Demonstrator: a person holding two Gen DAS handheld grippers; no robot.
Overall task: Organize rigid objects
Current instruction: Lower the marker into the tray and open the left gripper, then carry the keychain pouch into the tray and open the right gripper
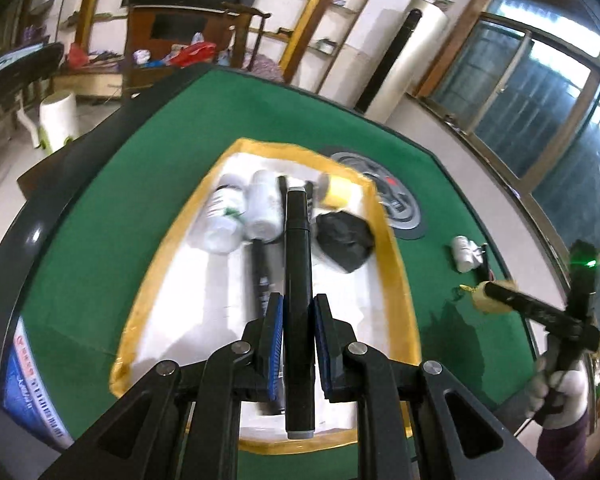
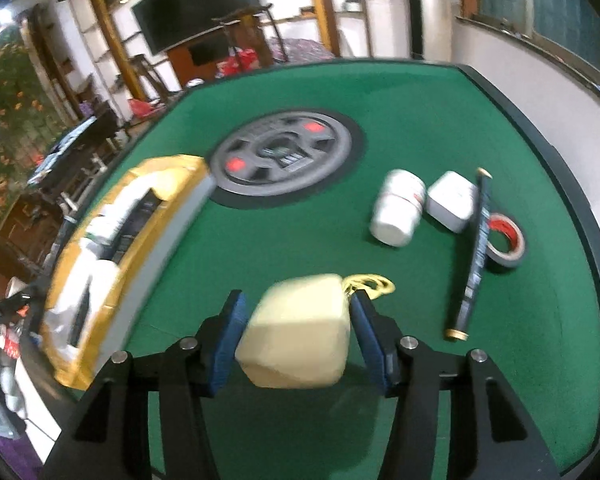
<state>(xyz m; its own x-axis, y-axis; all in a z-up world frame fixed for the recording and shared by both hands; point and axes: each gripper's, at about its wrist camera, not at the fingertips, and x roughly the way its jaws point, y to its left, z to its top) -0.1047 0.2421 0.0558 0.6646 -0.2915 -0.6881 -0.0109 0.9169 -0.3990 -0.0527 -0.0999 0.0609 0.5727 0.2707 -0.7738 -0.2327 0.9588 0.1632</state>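
marker (image 1: 298, 280) clenched in my left gripper (image 1: 298, 308) over tray (image 1: 396, 264) for drop; right gripper (image 2: 296, 328) grasping cream block (image 2: 296, 332), lifted to follow.

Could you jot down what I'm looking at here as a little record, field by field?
Surface: green felt table
Container: yellow-rimmed box
Left gripper: shut on a black marker, above the box
Right gripper: around a cream block with a yellow loop; contact unclear
Loose on table: white bottle, white case, dark stick, red tape roll
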